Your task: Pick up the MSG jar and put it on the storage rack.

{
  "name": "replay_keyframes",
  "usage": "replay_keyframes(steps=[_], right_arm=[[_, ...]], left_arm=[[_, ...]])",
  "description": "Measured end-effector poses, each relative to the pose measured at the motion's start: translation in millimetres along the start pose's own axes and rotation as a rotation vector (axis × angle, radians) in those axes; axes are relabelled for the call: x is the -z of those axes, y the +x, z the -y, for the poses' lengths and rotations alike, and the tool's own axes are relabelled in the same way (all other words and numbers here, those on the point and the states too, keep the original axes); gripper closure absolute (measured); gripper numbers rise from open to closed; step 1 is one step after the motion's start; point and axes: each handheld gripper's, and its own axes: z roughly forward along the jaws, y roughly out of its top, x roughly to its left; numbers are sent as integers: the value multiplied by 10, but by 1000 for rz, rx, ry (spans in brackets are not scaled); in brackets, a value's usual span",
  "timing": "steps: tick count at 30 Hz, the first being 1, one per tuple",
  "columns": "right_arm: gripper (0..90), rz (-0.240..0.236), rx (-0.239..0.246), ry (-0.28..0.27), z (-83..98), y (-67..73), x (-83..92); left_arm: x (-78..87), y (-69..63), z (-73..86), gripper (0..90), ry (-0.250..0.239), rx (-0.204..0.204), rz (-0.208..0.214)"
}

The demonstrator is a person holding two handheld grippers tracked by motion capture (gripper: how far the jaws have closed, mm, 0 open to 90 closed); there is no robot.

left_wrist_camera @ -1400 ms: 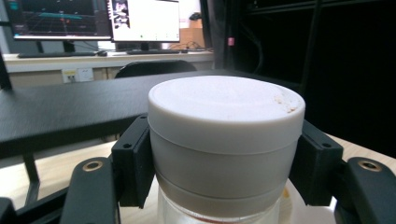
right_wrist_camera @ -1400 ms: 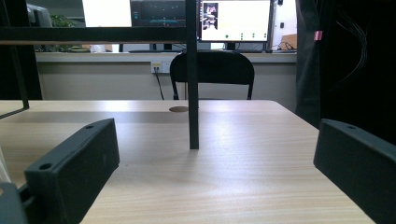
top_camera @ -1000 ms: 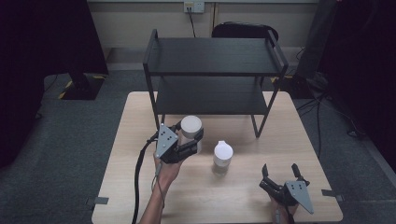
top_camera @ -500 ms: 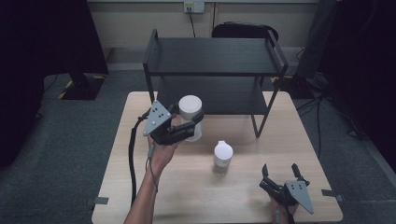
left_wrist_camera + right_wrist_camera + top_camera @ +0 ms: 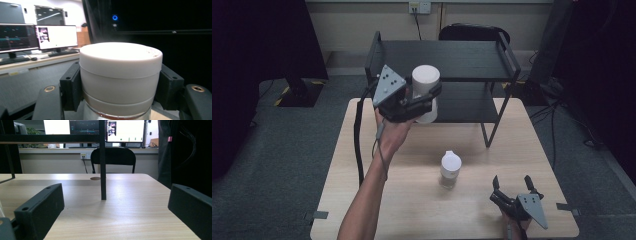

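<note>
While our left gripper (image 5: 428, 98) is clamped tight on the white jar (image 5: 425, 93), we've got it up in the air in front of the black shelf (image 5: 447, 60), well clear of the table (image 5: 412, 200). It's a stubby round jar, wide flat white lid, upright. Our right gripper (image 5: 512, 183) sits low with its jaws wide apart, holding nothing, near a small bottle (image 5: 450, 169).

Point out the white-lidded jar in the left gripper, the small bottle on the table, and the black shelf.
white-lidded jar (image 5: 426, 80), high view, on its white lid.
small bottle (image 5: 450, 169), high view, on its body below the cap.
black shelf (image 5: 447, 59), high view, on its top board.
</note>
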Motion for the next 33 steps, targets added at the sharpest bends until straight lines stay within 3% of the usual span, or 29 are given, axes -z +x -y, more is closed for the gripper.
replay_keyframes(steps=[6,11,16,21,23,33], right_arm=[[0,0,0,0,0,0,0],[0,-1,-1,0,-1,-2,0],[0,-5,-1,0,-1,-9,0],[0,-6,-1,1,-1,-10,0],[0,-6,-2,1,-1,-10,0],[0,-6,-2,1,-1,-10,0]], left_arm=[[-231,-15,-250,341,-5,14,-64],[-466,-5,-369,341,-9,18,-129],[-657,53,-369,341,-22,40,-204],[-817,72,-350,341,-8,10,-259],[-865,62,-304,341,-25,3,-283],[-1002,81,-247,341,-33,6,-298]])
